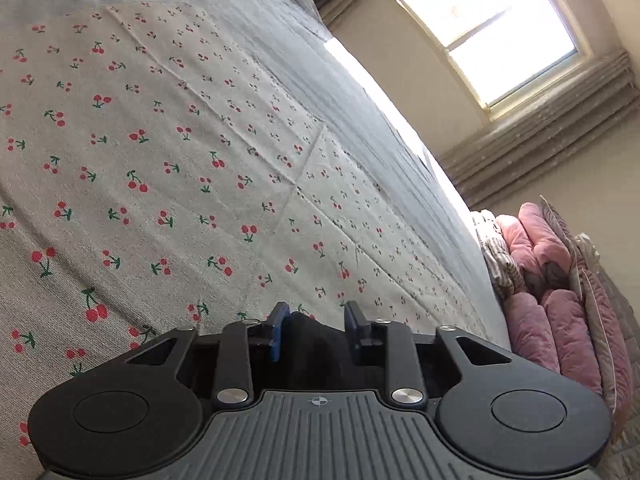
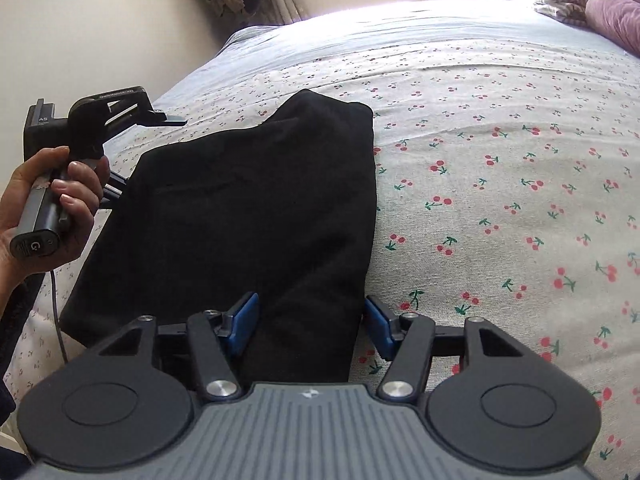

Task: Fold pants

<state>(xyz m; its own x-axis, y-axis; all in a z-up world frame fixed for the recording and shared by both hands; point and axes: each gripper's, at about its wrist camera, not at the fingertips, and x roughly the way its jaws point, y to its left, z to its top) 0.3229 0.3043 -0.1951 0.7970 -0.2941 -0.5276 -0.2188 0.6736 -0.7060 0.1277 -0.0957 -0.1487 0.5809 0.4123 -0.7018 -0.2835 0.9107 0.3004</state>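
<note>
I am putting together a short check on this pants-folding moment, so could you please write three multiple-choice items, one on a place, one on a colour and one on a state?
1. Where do the pants lie?
A. On the cherry-print bed cover
B. On the pile of pink bedding
C. On the floor

2. What colour are the pants?
A. Pink
B. Black
C. Grey

3. How does the right gripper stand?
A. Shut with nothing between its pads
B. Out of view
C. Open, with black cloth between its pads

Key:
1 A: the right wrist view shows them spread on the cherry-print cover, apart from the pink bedding at the far side.
2 B: the cloth is black against the pale print.
3 C: its blue pads stand apart either side of the pants' near end.
</note>
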